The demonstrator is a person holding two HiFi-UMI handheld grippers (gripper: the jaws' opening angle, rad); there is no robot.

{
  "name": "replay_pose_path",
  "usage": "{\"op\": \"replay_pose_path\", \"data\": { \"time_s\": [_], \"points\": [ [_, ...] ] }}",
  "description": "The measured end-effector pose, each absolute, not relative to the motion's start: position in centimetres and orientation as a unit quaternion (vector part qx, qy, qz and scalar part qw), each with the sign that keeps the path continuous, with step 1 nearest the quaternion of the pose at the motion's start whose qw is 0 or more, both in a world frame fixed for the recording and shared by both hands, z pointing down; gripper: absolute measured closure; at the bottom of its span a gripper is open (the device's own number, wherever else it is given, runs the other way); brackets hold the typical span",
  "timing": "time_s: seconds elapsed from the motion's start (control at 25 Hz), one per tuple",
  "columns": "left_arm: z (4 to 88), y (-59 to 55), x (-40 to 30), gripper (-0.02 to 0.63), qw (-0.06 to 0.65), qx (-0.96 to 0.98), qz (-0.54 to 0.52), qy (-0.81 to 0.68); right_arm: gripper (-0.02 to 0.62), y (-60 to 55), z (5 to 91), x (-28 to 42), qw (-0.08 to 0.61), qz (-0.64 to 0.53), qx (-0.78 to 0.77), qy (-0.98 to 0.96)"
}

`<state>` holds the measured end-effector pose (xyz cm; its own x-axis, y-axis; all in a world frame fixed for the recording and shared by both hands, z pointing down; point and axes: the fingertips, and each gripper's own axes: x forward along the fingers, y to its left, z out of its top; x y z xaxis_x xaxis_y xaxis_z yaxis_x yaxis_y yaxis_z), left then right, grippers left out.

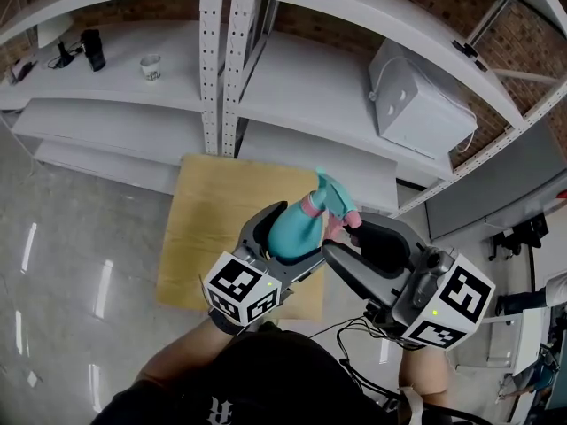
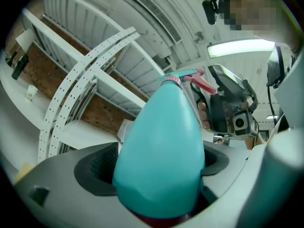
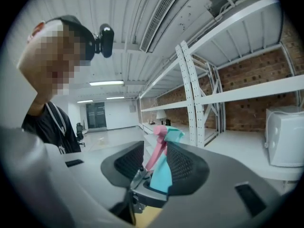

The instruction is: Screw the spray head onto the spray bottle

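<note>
A teal spray bottle (image 1: 291,230) is held in the air over a small wooden table (image 1: 204,228). My left gripper (image 1: 285,242) is shut on the bottle's body (image 2: 161,160), which fills the space between its dark pads. The spray head (image 1: 333,198), teal with a pink collar (image 2: 171,81) and a pink trigger (image 2: 202,84), sits at the bottle's neck. My right gripper (image 1: 347,230) is shut on that spray head (image 3: 164,160), its meshed pads (image 3: 187,167) pressing on either side. How far the collar is threaded on cannot be seen.
White metal shelving (image 1: 213,60) stands behind the table. On it are a white box (image 1: 416,104), a paper cup (image 1: 151,67) and a black item (image 1: 92,50). Shiny grey floor lies to the left.
</note>
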<state>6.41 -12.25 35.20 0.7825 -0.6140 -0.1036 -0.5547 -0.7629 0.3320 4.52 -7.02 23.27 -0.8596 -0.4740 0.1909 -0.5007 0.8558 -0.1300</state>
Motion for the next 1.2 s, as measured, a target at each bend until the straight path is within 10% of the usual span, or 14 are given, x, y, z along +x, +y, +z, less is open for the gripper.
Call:
{"op": "replay_pose_path", "data": {
  "time_s": [0.4, 0.72, 1.2],
  "points": [
    [33.1, -10.7, 7.0, 0.13, 0.161, 0.947, -0.135, -0.244, 0.463, -8.4, 19.5, 10.9, -0.115, 0.125, 0.217, -0.961],
    [32.2, -7.9, 8.7, 0.132, 0.164, 0.965, -0.124, -0.16, 0.463, -7.5, 23.4, 6.3, -0.006, 0.093, 0.081, -0.992],
    [32.1, -6.9, 9.1, 0.13, 0.166, 0.972, -0.113, -0.124, 0.463, -7.2, 22.2, 4.8, -0.036, 0.071, 0.059, -0.995]
  ]
}}
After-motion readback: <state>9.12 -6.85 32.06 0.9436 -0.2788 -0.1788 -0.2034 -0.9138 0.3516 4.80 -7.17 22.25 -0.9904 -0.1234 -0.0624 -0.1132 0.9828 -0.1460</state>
